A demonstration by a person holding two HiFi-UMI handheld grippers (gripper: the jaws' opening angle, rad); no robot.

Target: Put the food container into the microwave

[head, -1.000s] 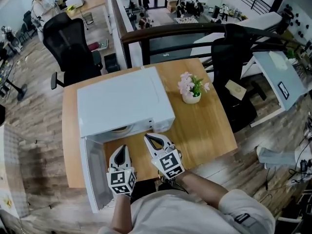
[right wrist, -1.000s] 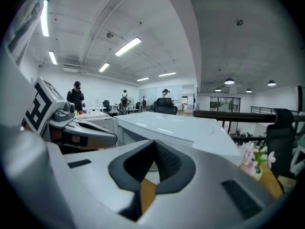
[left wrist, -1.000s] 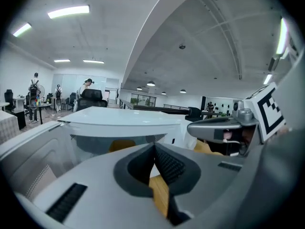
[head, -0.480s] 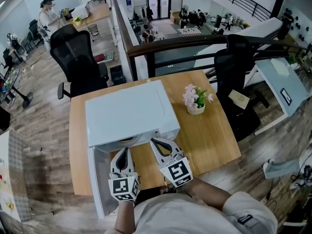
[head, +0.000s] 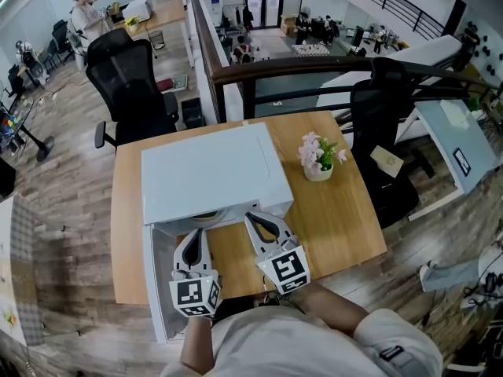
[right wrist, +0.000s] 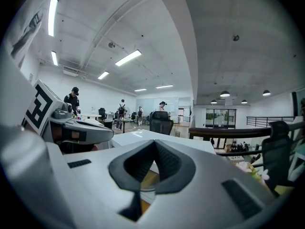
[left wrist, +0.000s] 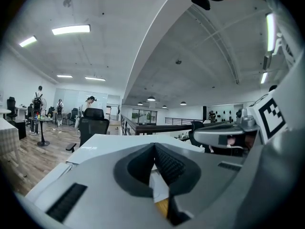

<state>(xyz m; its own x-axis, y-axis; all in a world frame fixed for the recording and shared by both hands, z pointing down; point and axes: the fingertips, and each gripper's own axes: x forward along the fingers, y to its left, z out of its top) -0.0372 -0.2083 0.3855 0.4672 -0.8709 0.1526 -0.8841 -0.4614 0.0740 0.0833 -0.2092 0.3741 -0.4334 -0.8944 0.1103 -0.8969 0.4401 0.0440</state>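
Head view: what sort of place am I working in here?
Most likely an open-plan office, perhaps on an upper level. There are black office chairs, a railing and desks with people beyond, and the microwave sits on a wooden table, not a kitchen counter.

Microwave cavity mostly out of sight
Seen from above, the microwave (head: 208, 171) hides its cavity under its own top. At its 6 o'clock edge only a round sliver (head: 206, 217) shows, too little to tell food container from turntable. The person's shirt (head: 314, 344) runs off the frame at 6 o'clock.
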